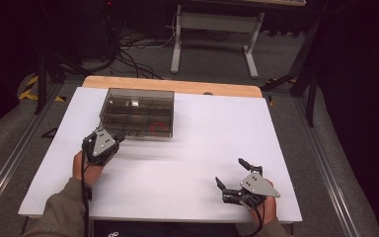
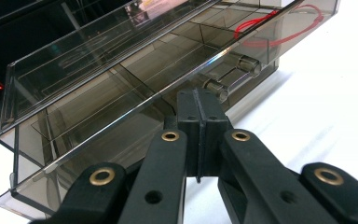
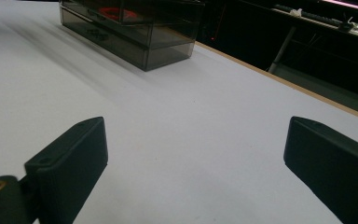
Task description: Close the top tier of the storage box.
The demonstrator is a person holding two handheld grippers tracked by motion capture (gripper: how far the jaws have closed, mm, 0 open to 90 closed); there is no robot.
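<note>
A smoky transparent compartment box point(image 1: 138, 112) stands at the back left of the white table; a red looped item point(image 1: 157, 127) lies in its front right cell. My left gripper point(image 1: 121, 136) is shut, its tips right at the box's front edge. In the left gripper view the closed jaws point(image 2: 198, 100) meet just under the rim of the box point(image 2: 98, 79), beside a clear latch point(image 2: 235, 77); whether they pinch anything I cannot tell. The red item point(image 2: 279, 25) shows through the lid. My right gripper point(image 1: 229, 171) rests open near the front right, nothing between its jaws point(image 3: 196, 140), the box point(image 3: 130, 28) far off.
The white tabletop point(image 1: 202, 143) has a wooden strip point(image 1: 172, 86) along its far edge. Beyond it on the floor stand a white table frame point(image 1: 217, 37) and cables point(image 1: 128, 49). Dark surroundings flank both sides.
</note>
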